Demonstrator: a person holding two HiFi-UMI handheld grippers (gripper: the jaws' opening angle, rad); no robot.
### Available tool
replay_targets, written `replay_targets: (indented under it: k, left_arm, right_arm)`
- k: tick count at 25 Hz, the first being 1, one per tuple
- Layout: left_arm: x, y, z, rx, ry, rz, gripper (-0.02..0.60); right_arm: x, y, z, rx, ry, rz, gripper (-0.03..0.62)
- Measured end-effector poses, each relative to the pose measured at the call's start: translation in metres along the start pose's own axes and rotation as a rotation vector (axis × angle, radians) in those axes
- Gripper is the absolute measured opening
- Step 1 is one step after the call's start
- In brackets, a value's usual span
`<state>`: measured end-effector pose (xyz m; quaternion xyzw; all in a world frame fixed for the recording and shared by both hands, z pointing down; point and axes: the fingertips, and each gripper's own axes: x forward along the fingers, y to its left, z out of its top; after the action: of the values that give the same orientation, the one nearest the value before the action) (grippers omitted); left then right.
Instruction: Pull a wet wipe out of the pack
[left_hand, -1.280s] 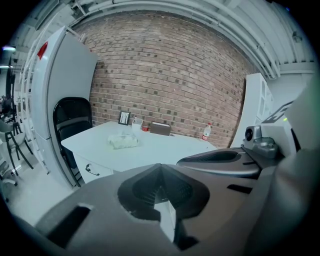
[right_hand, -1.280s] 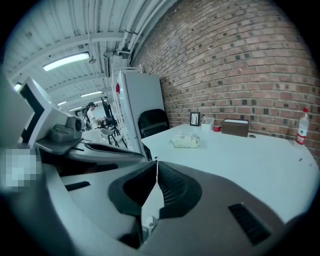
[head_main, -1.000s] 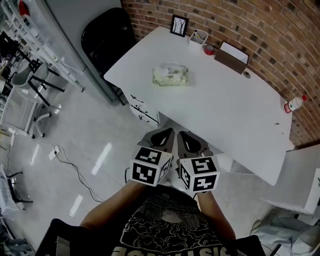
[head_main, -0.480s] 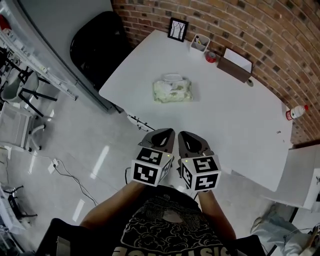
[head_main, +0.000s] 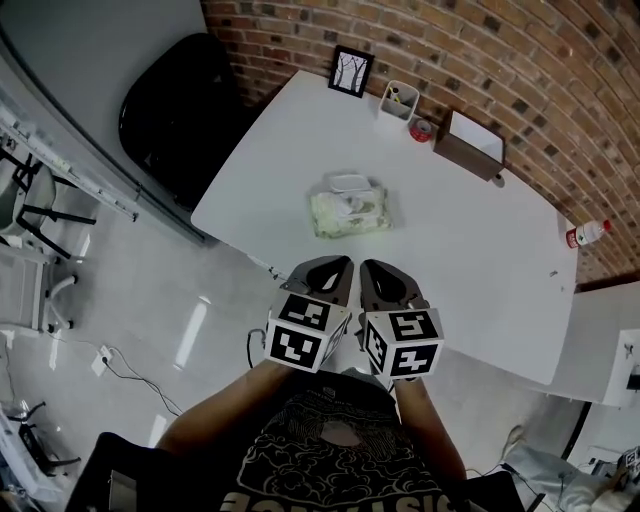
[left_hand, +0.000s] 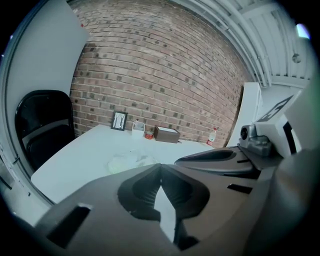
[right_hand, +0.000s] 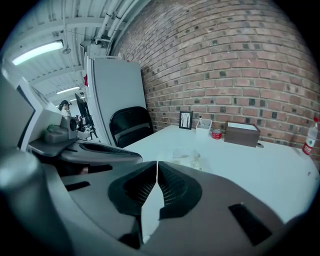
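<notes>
The left gripper (head_main: 328, 268) and right gripper (head_main: 378, 270) are held side by side, each with its jaws pressed together on nothing. Ahead of them, apart from both, the wet wipe pack (head_main: 348, 208) is seen lying flat on the white table (head_main: 470, 235). It is pale green, soft and crinkled, with a white flap at its far end.

You face a white desk (head_main: 470, 250) bearing a black-framed picture (head_main: 351, 71), a white pen cup (head_main: 398, 100) and a brown rectangular box (head_main: 475, 146); a black chair (head_main: 175, 110) stands beside it.

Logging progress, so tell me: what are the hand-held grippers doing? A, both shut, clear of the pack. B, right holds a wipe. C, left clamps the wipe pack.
A: left hand-held gripper and right hand-held gripper show jaws together, empty, short of the wet wipe pack.
</notes>
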<state>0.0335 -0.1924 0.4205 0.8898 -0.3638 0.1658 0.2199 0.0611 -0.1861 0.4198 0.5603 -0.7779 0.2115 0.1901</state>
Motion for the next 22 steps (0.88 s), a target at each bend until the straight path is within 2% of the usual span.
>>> replay_targets:
  k: [11,22]
  left_arm:
    - [0.02,0.033,0.01,-0.021,-0.011,0.032,0.012]
    - [0.05,0.047,0.017,-0.065,-0.005,0.13,0.012]
  right_arm:
    - [0.04,-0.022,0.018,-0.022,-0.005,-0.039,0.02]
    - [0.078,-0.044,0.016,-0.06,0.035,0.033,0.021]
